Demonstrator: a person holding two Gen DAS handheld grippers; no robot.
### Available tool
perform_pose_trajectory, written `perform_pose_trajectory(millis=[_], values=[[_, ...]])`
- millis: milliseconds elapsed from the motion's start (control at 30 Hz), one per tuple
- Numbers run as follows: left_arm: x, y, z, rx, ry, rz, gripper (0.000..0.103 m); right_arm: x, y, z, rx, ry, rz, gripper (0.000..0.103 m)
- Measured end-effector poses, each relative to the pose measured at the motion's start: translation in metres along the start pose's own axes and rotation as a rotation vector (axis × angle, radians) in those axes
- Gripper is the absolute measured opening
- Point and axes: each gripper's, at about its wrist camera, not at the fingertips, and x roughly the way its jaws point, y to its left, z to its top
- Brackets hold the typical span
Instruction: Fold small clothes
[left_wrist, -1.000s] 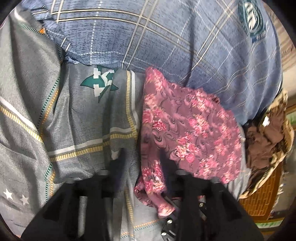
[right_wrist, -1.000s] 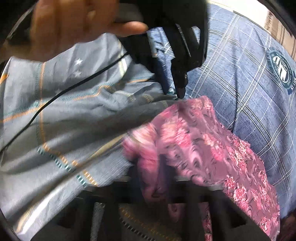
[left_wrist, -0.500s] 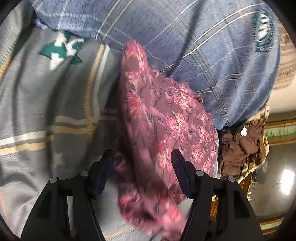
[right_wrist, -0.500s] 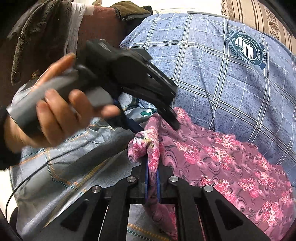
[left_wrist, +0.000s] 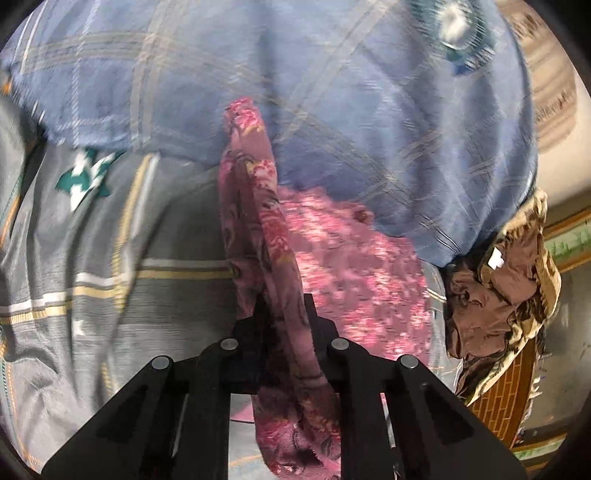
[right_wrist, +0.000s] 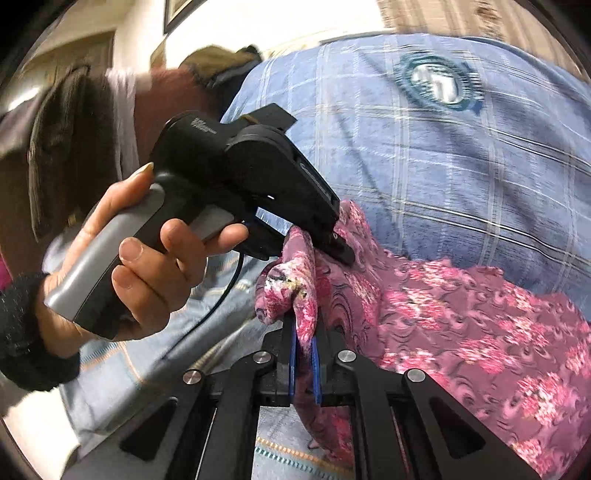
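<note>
Nearby – brown garment (left_wrist: 495, 295) beside floral cloth (left_wrist: 347, 266), blue pillow (left_wrist: 332, 110) behind.

Garment pinched at one edge by both grippers, over a bed

The garment (left_wrist: 354, 273) lies on the sheet (left_wrist: 110, 258), in front of the pillow (left_wrist: 332, 110). The left gripper (left_wrist: 284, 314) and the right gripper (right_wrist: 304, 332) each clamp its raised near edge, close together, with the left hand (right_wrist: 144, 269) further left. A crumpled cloth (left_wrist: 495, 291) sits to the garment's right, at the bed's edge.
</note>
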Motion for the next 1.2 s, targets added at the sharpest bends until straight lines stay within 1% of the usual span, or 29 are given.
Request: perform_pose_trajectory(millis=[133, 233, 400, 567, 667, 700, 767, 867, 967, 1000, 1033, 1100, 1133, 1167, 1200], values=[[0.006, -0.053, 0.001, 0.073, -0.008, 0.019, 0.013, -0.034, -0.033, 0.000, 0.100, -0.053, -0.005, 0.006], [0.022, -0.093, -0.001, 0.115, 0.003, 0.022, 0.013, -0.058, -0.061, -0.005, 0.174, -0.087, -0.019, 0.005], [0.080, -0.170, -0.009, 0.199, 0.070, 0.056, 0.013, -0.095, -0.111, -0.019, 0.285, -0.132, -0.060, 0.005], [0.146, -0.237, -0.030, 0.285, 0.149, 0.093, 0.013, -0.128, -0.167, -0.045, 0.411, -0.166, -0.111, 0.005], [0.180, -0.260, -0.043, 0.319, 0.188, 0.145, 0.013, -0.141, -0.204, -0.069, 0.516, -0.160, -0.134, 0.005], [0.196, -0.263, -0.046, 0.314, 0.210, 0.170, 0.013, -0.141, -0.212, -0.075, 0.543, -0.153, -0.134, 0.005], [0.209, -0.266, -0.051, 0.316, 0.220, 0.199, 0.013, -0.139, -0.230, -0.090, 0.607, -0.132, -0.127, 0.005], [0.211, -0.274, -0.053, 0.330, 0.207, 0.218, 0.016, -0.131, -0.246, -0.112, 0.680, -0.102, -0.115, 0.005], [0.210, -0.282, -0.057, 0.350, 0.208, 0.244, 0.021, -0.122, -0.254, -0.122, 0.721, -0.072, -0.107, 0.005], [0.207, -0.285, -0.060, 0.363, 0.205, 0.253, 0.024, -0.119, -0.258, -0.126, 0.741, -0.062, -0.097, 0.006], [0.204, -0.287, -0.061, 0.372, 0.204, 0.249, 0.025, -0.119, -0.259, -0.127, 0.754, -0.058, -0.091, 0.011], [0.189, -0.287, -0.060, 0.369, 0.209, 0.214, 0.026, -0.122, -0.263, -0.130, 0.767, -0.041, -0.078, 0.011], [0.178, -0.283, -0.057, 0.359, 0.209, 0.185, 0.027, -0.127, -0.265, -0.130, 0.766, -0.033, -0.072, 0.014], [0.167, -0.280, -0.055, 0.351, 0.206, 0.156, 0.030, -0.134, -0.265, -0.129, 0.761, -0.025, -0.074, 0.015], [0.151, -0.277, -0.052, 0.341, 0.190, 0.122, 0.038, -0.140, -0.267, -0.130, 0.757, -0.022, -0.072, 0.020]])
